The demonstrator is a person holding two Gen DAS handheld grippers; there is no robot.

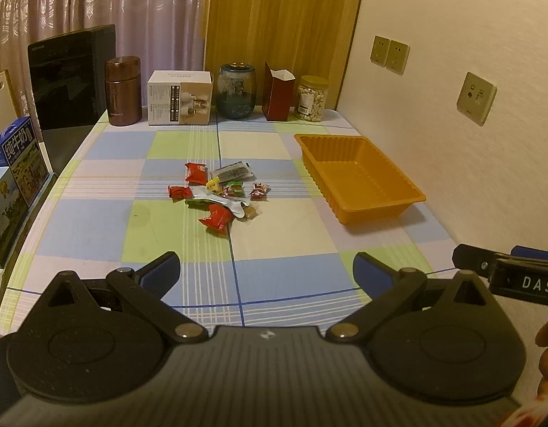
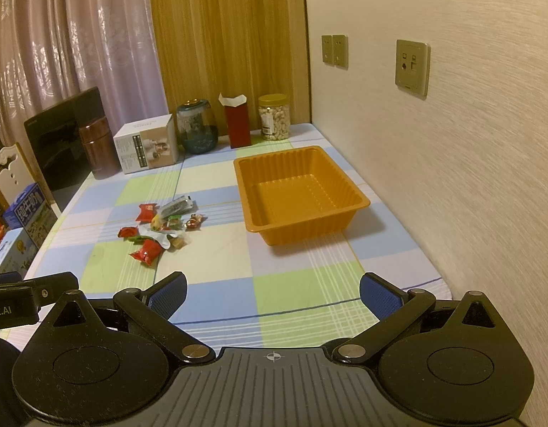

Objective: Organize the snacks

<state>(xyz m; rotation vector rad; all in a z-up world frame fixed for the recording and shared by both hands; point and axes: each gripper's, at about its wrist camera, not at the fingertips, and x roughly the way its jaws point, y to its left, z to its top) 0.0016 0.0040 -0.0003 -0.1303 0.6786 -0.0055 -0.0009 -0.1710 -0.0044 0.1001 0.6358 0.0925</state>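
Two hand-held black tongs with blue ribbed pads hover low over the near end of a table covered in a checked cloth point(image 1: 281, 156) of pale blue, green and cream squares. The left tongs point(image 1: 266, 273) have their jaws spread wide apart, with nothing between them. The right tongs point(image 2: 272, 293) are spread just as wide and also hold nothing. The two tools sit side by side, each showing at the edge of the other's view.

Ahead of the left tongs, near the middle of the table, lies a loose heap of small wrapped snacks point(image 1: 220, 192): several shiny red packets, a dark packet with a clear window, a silver foil wrapper and a few small sweets in green, yellow and brown wrappers. They touch or overlap one another. From the right tongs, this heap point(image 2: 163, 226) lies ahead and to the left.

Ahead of the right tongs stands an orange rectangular plastic tray with ribbed walls point(image 2: 359, 201), well apart from the heap and close to the cream wall. Nothing lies in it.

Lined along the far edge of the table, beyond the snacks, stand a brown metal flask point(image 1: 123, 90), a white cardboard box point(image 1: 179, 98), a round dark glass jar point(image 1: 237, 91), an open dark red carton point(image 1: 278, 94) and a clear jar of pale nuts with a yellow lid point(image 1: 311, 98).
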